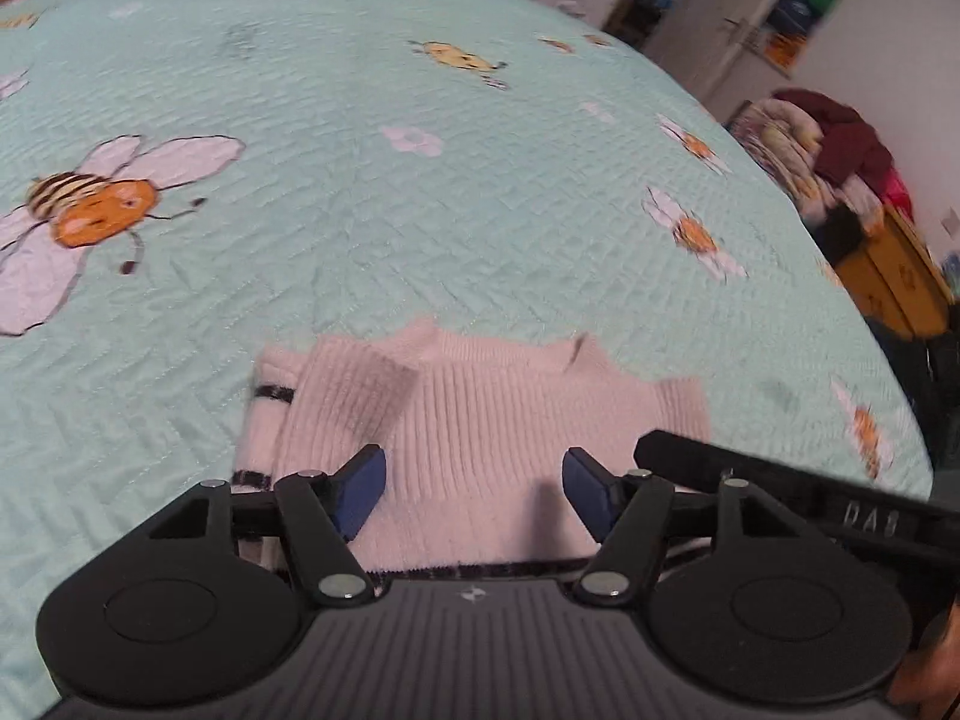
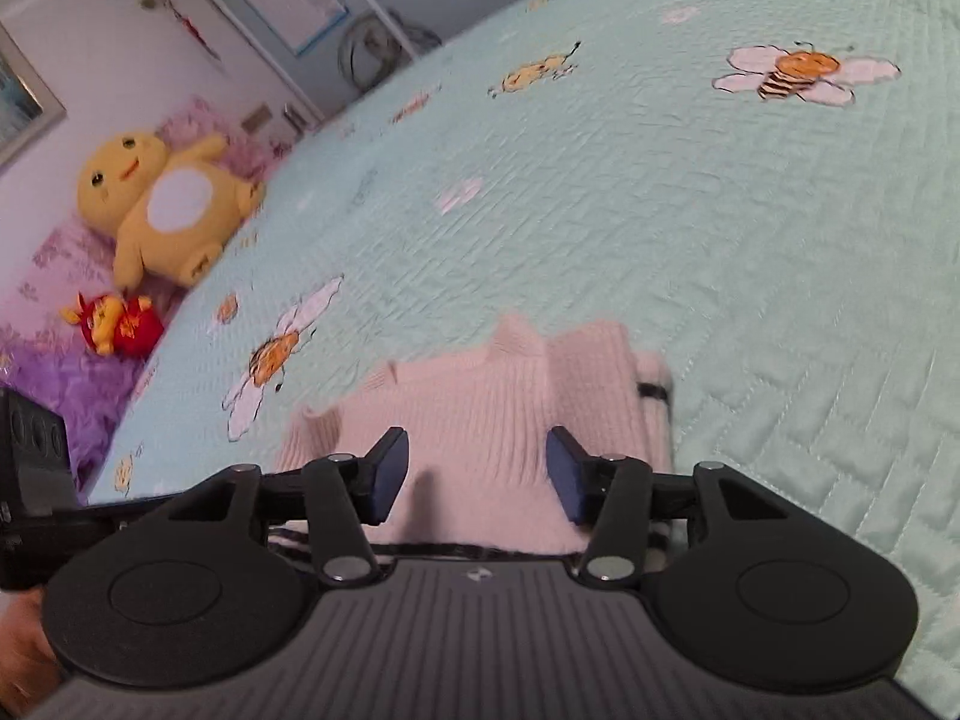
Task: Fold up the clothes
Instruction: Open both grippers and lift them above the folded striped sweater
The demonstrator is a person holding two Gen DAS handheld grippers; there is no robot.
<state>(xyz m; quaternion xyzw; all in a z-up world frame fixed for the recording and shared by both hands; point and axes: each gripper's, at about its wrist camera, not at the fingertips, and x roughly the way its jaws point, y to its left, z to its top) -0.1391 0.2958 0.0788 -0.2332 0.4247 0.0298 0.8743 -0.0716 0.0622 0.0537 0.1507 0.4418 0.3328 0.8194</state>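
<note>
Nearest in both wrist views is the pale pink ribbed sweater (image 1: 480,420), and everything else is placed from it. The left gripper (image 1: 474,489) hangs just above the sweater's near part with its blue-padded jaws spread apart and nothing between the pads — released, gripping no cloth. The right gripper (image 2: 477,474) hangs over the same garment in the same way, jaws parted, pads clear of the knit. In the left wrist view the black body of the right gripper juts in just right of the sweater's near corner. The sweater lies folded flat on the mint-green quilted bedspread (image 1: 420,228), a thin dark trim line along its near edge, a sleeve (image 1: 348,402) laid back over the body on one side, and two short dark stripes on the layer beneath. The collar lies at the far edge of the sweater, away from the grippers. Beyond the sweater the bedspread runs on, printed with bees and white flowers; a large bee print (image 1: 96,210) sits well off to the far left of the garment in the left wrist view. Farther still, past the bed's edge, a yellow plush toy (image 2: 162,204) and a small red one (image 2: 117,324) lie on purple bedding, and on the other side a heap of clothes (image 1: 822,150) rises over an orange cabinet.
</note>
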